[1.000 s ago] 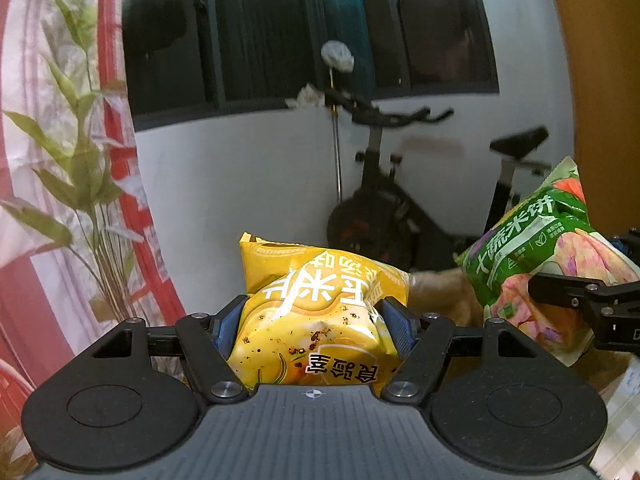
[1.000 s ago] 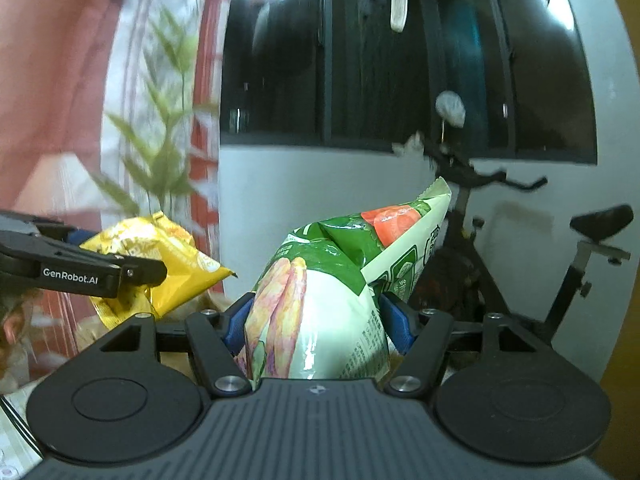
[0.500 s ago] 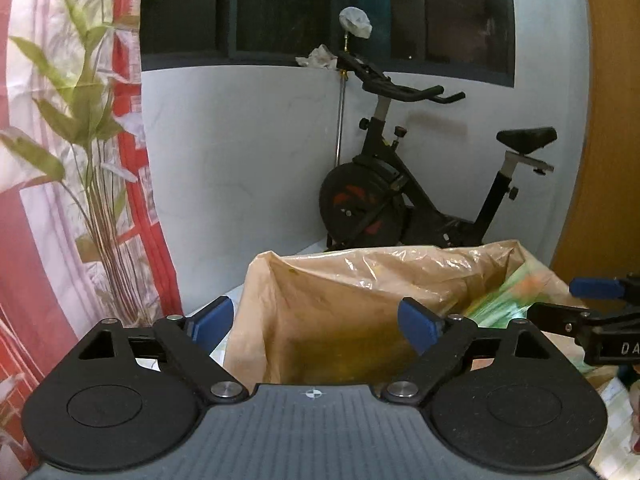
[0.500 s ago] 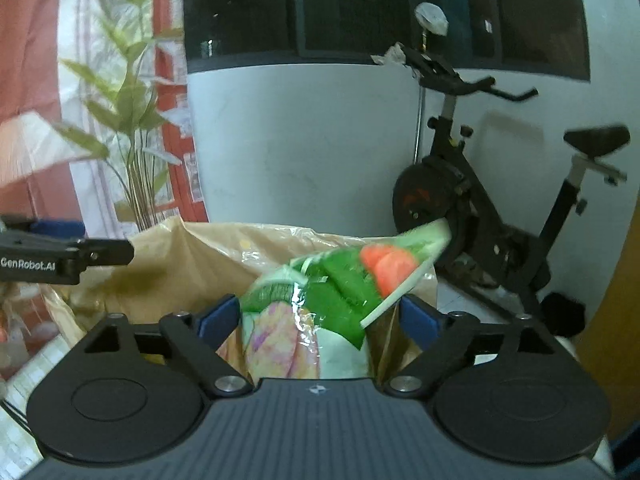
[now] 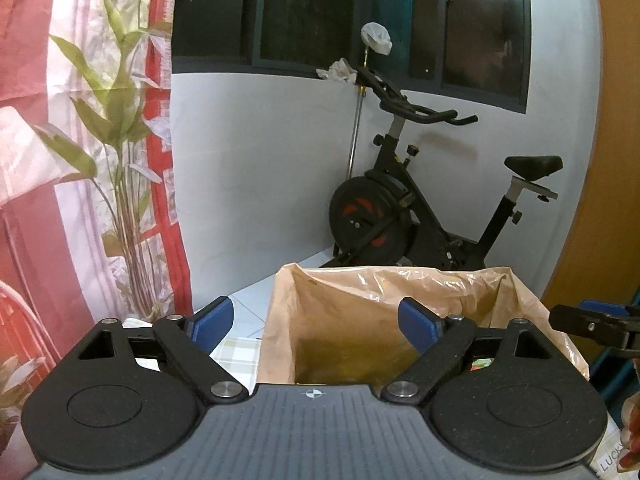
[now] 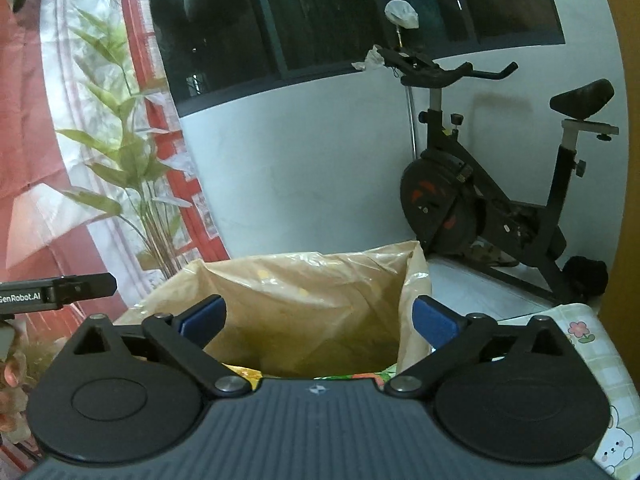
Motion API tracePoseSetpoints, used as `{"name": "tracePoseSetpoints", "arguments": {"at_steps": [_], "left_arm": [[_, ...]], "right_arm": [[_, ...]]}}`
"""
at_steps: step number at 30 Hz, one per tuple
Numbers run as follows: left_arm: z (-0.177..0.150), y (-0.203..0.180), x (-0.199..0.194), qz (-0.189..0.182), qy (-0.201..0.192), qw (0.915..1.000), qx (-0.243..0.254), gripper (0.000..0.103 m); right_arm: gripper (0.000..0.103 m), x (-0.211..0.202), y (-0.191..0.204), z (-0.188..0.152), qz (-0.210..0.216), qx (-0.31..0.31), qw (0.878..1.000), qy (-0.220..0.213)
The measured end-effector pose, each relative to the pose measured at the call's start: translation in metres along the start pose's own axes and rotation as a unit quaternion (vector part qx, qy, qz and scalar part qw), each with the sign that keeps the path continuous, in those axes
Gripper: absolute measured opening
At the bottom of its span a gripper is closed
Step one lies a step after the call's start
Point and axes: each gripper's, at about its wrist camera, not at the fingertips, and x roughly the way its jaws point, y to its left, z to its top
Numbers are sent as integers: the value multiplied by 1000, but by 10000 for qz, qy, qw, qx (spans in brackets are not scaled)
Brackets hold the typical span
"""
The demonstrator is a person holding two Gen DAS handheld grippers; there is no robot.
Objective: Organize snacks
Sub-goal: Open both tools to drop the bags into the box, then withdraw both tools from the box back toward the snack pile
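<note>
Curtain (image 5: 80,160) in red and white with a leaf print hangs on my far left, and a checked cloth (image 5: 236,354) covers the table beneath. My left gripper (image 5: 316,320) comes next: its blue-padded fingers (image 5: 210,318) stand wide apart with nothing between them, poised over the mouth of the tan plastic bag (image 5: 340,308). That bag stands open and upright on the table, just ahead of both my tools. Through its thin wall I make out a yellowish mass low inside, which I judge to be a snack packet lying at the bottom, though the film blurs it too much to be sure.

Moving right, my right gripper (image 6: 318,320) is likewise spread wide and holds nothing. Just under its near edge, inside the bag, I see a sliver of yellow packet (image 6: 240,372) beside a scrap of green and orange packet (image 6: 360,377); both rest down in the bag, apart from my fingers. Behind the bag an exercise bike (image 6: 500,200) stands against the white wall below the dark window.

As I judge it, at least two snacks are in the bag. Whether more snacks wait on the table I cannot tell, since neither camera looks back there. If any remain, I must turn away to fetch them.
</note>
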Motion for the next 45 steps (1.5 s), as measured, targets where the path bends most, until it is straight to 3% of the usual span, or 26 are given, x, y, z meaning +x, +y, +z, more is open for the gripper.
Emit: {"name": "tracePoseSetpoints", "arguments": {"at_steps": [21,34,45], "left_arm": [[-12,22,-58,186,-133,9995,-235,91],[-49,39,-89,519,-357,9978,-196,91],[-97,48,-97,669,-189,9973,-225,91]], "right_arm": [[103,-40,24,-12,461,-198,9987,-133],[103,-56,31,-44,792,-341,9962,-137],[103,-62,30,-85,813,-495,9954,-78]]}}
